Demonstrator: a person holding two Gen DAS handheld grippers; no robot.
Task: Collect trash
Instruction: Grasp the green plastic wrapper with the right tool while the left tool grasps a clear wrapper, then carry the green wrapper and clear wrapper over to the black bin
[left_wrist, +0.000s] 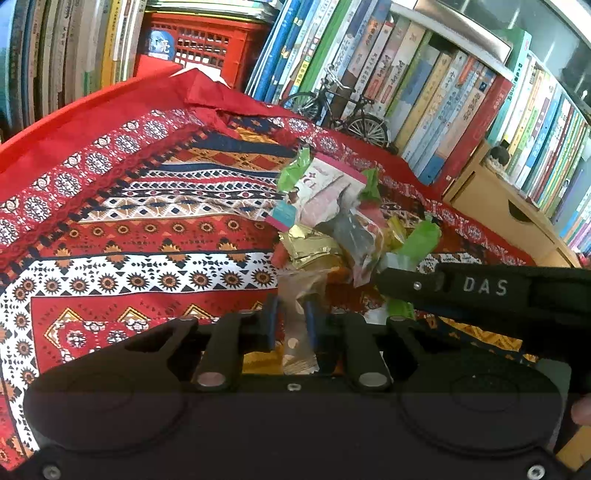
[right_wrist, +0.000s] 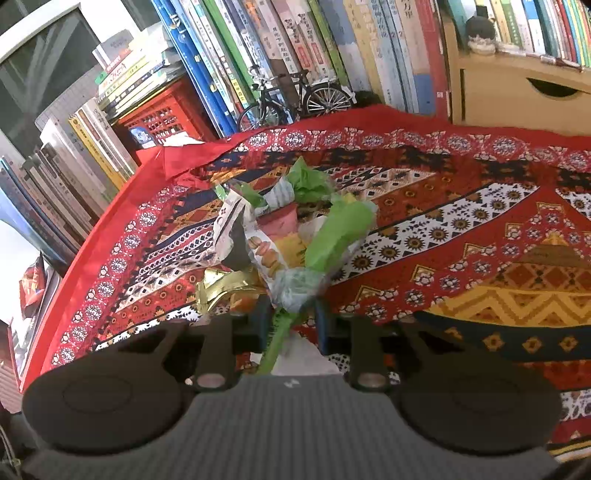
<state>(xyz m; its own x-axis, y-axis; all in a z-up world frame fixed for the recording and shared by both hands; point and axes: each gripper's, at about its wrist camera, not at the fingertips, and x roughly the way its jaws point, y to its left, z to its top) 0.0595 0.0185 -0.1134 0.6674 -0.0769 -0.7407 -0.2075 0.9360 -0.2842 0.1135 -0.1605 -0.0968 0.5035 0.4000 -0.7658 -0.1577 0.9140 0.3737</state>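
A heap of crumpled wrappers (left_wrist: 332, 221) lies on the red patterned cloth (left_wrist: 129, 221): green, gold, pink and white pieces. My left gripper (left_wrist: 291, 317) is nearly shut on a clear plastic wrapper (left_wrist: 295, 295) at the heap's near edge. The right gripper's black body (left_wrist: 480, 288) reaches in from the right beside the heap. In the right wrist view my right gripper (right_wrist: 291, 321) is nearly shut on a green wrapper (right_wrist: 332, 236) that stands up from the same heap (right_wrist: 266, 236).
Rows of books (left_wrist: 424, 85) line the far side. A model bicycle (left_wrist: 340, 107) and a red crate (left_wrist: 199, 44) stand before them. A wooden drawer box (left_wrist: 509, 210) sits at the right. The cloth (right_wrist: 480, 229) spreads to the right of the heap.
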